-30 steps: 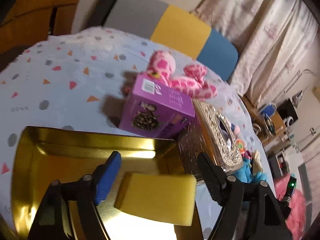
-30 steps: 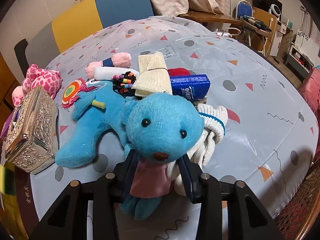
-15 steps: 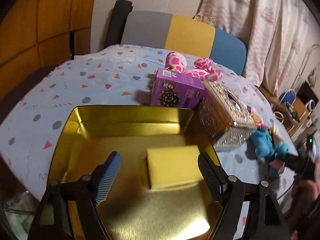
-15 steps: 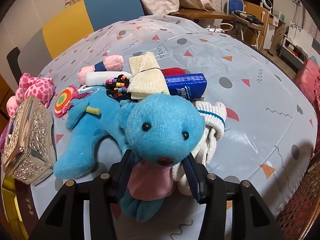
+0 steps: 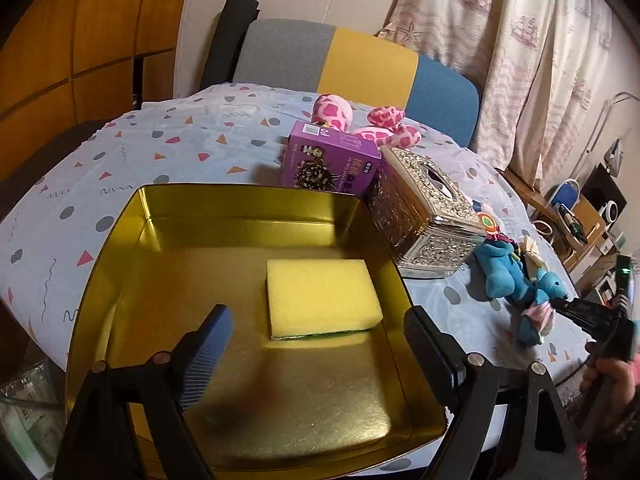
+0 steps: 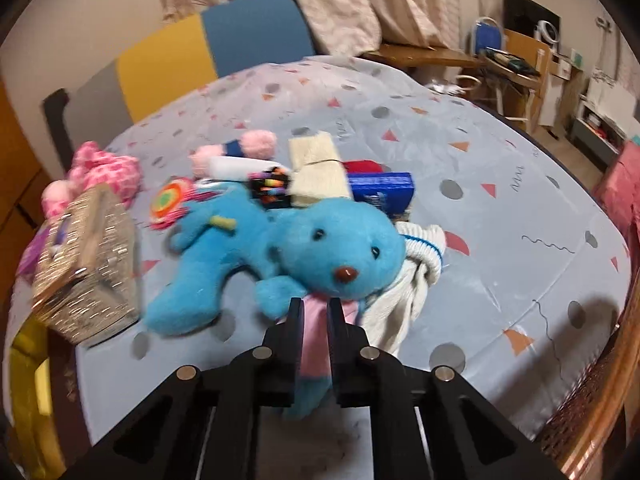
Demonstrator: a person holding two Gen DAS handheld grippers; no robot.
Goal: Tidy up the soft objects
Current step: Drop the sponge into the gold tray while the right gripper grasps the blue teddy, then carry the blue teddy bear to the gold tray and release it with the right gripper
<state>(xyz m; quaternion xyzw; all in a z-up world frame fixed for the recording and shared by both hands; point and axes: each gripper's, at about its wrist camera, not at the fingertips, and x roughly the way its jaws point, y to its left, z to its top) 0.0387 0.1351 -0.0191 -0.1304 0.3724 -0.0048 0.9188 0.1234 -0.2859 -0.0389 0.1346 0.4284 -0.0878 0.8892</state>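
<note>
Closing jaws of right hand-held gripper [image 6: 313, 312] now pinch blue teddy bear [image 6: 340, 252] at its pink bib; left hand-held gripper [image 5: 316, 344] widens, empty, above sponge [image 5: 320, 296]; plush soft, light, compressible.

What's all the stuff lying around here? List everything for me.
tin: 1, gold, near edge of table
sponge: 1, yellow, inside tin
purple box: 1, behind tin
tissue box: 1, silver, right of tin
pink plush: 1, pink spotted, behind purple box
blue bear: 1, pink shirt, pinched in right gripper
blue plush: 1, lying left of bear
white cloth: 1, right of bear
blue pack: 1, behind bear
table: 1, pale patterned cover
chair: 1, grey, yellow, blue, behind table
left gripper: 1, black, open over tin
right gripper: 1, black, shut on bear's shirt
</note>
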